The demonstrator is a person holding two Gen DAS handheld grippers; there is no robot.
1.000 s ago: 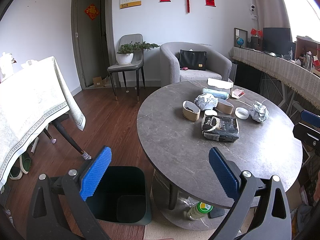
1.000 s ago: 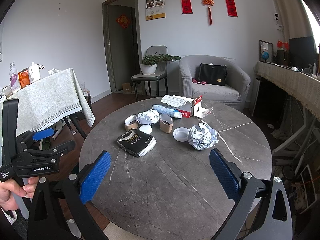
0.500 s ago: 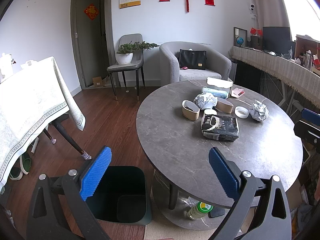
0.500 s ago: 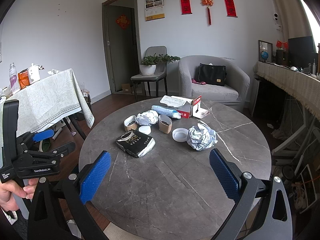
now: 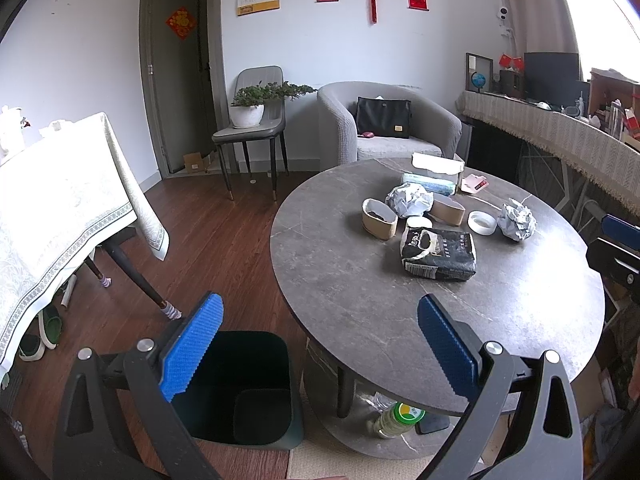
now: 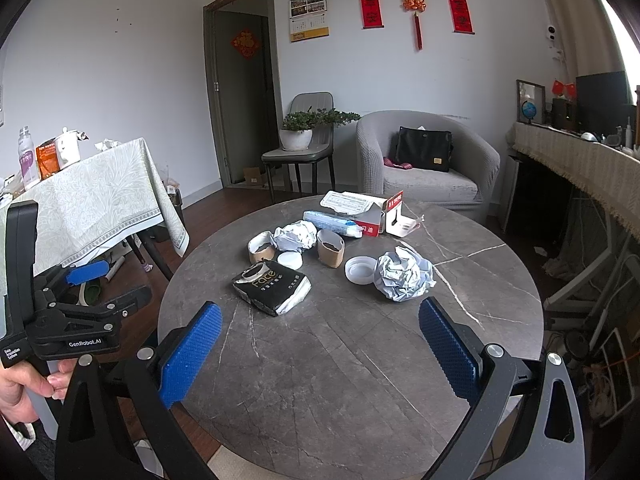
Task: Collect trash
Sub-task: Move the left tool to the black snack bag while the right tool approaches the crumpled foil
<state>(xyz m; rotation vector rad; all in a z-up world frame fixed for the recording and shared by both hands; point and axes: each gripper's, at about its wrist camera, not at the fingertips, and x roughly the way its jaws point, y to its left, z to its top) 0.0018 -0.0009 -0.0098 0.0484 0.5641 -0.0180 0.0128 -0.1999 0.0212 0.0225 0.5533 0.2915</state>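
Barely anything has shifted over the last second: the left gripper [image 5: 318, 346] still hangs with its blue pads spread wide and nothing between them, over the near rim of the round grey table [image 5: 360, 300] and the dark green bin [image 5: 256, 392] on the floor just beside it. The right gripper [image 6: 320, 354] is likewise wide open and empty, above the bare near half of the tabletop; in its view the cluster of trash sits a touch lower and closer than before.

That near half of the stone top is free all the way to the edge, and wooden floor lies open to the left between the table and the cloth-covered table [image 5: 60, 208].

All the trash is grouped past the middle: a black tissue pack [image 6: 272, 286] marked "Face" (smaller print below is unreadable), two cardboard tape cores [image 6: 261, 247] [image 6: 330, 248], a crumpled paper ball [image 6: 294, 236] between them, a white lid [image 6: 290, 259], a white ring-shaped cap [image 6: 360, 269] touching a larger paper ball [image 6: 404, 276], a blue-and-white wrapped roll [image 6: 332, 222], and an opened red-and-white carton [image 6: 370, 210]. The left tool's body reads "GenRobot.AI" in the right wrist view.
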